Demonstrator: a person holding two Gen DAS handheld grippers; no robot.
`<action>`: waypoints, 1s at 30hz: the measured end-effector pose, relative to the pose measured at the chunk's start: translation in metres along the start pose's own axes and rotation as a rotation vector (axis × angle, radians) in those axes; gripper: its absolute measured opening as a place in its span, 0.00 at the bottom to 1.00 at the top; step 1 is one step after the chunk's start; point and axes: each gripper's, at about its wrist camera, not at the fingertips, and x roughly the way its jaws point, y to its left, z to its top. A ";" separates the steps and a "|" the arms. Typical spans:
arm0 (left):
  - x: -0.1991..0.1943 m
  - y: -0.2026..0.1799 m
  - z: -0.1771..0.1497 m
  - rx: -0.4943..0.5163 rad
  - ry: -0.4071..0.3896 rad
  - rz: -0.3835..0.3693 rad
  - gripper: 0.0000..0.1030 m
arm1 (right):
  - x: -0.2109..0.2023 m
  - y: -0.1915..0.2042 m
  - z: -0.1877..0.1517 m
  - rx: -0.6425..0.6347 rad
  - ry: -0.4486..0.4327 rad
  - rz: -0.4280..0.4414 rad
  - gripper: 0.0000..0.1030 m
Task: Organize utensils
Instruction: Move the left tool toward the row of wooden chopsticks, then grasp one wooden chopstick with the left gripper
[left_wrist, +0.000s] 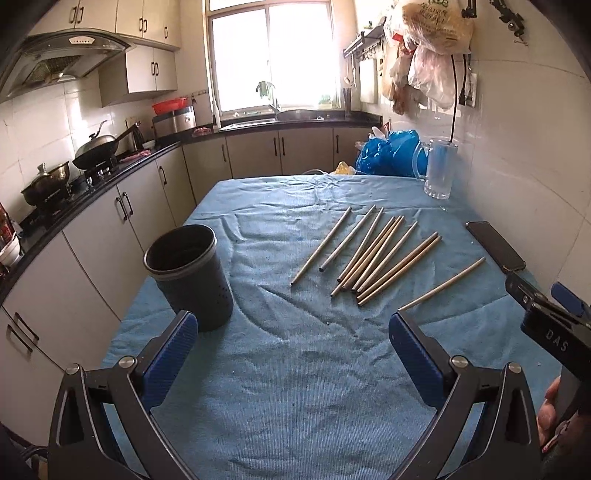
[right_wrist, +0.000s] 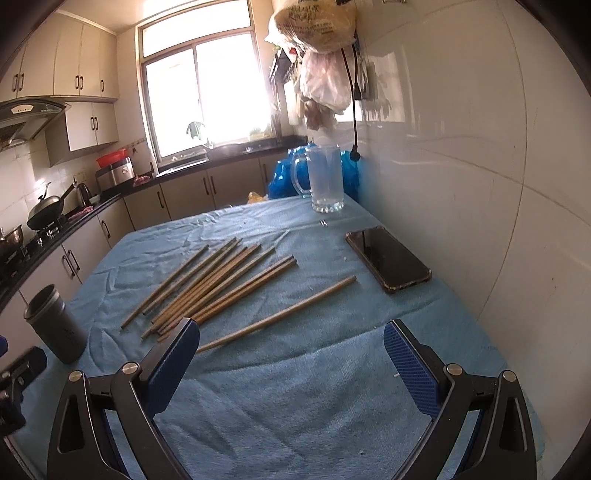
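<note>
Several wooden chopsticks (left_wrist: 373, 254) lie loose on the blue cloth (left_wrist: 295, 369), with one single chopstick (left_wrist: 443, 283) apart to their right. A dark round utensil holder (left_wrist: 188, 275) stands upright and looks empty, at the cloth's left edge. My left gripper (left_wrist: 293, 328) is open and empty, above the cloth just in front of the holder and the chopsticks. In the right wrist view the chopsticks (right_wrist: 214, 284), the single chopstick (right_wrist: 280, 314) and the holder (right_wrist: 55, 325) show too. My right gripper (right_wrist: 291, 339) is open and empty, close behind the single chopstick.
A black phone (right_wrist: 388, 258) lies near the wall on the right. A glass mug (right_wrist: 325, 181) and blue plastic bags (left_wrist: 388, 151) stand at the table's far end. Kitchen counters with a stove (left_wrist: 74, 173) run along the left. The right gripper's body (left_wrist: 546, 325) shows at the right edge.
</note>
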 end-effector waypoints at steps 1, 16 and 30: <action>0.003 0.000 0.001 0.000 0.004 0.002 1.00 | 0.002 -0.002 -0.001 0.004 0.005 -0.002 0.99; 0.035 -0.043 0.010 0.133 0.038 0.020 1.00 | 0.033 -0.029 -0.007 0.030 0.059 -0.018 0.99; 0.062 -0.048 0.017 0.131 0.105 0.010 1.00 | 0.046 -0.038 -0.008 0.053 0.107 -0.002 0.99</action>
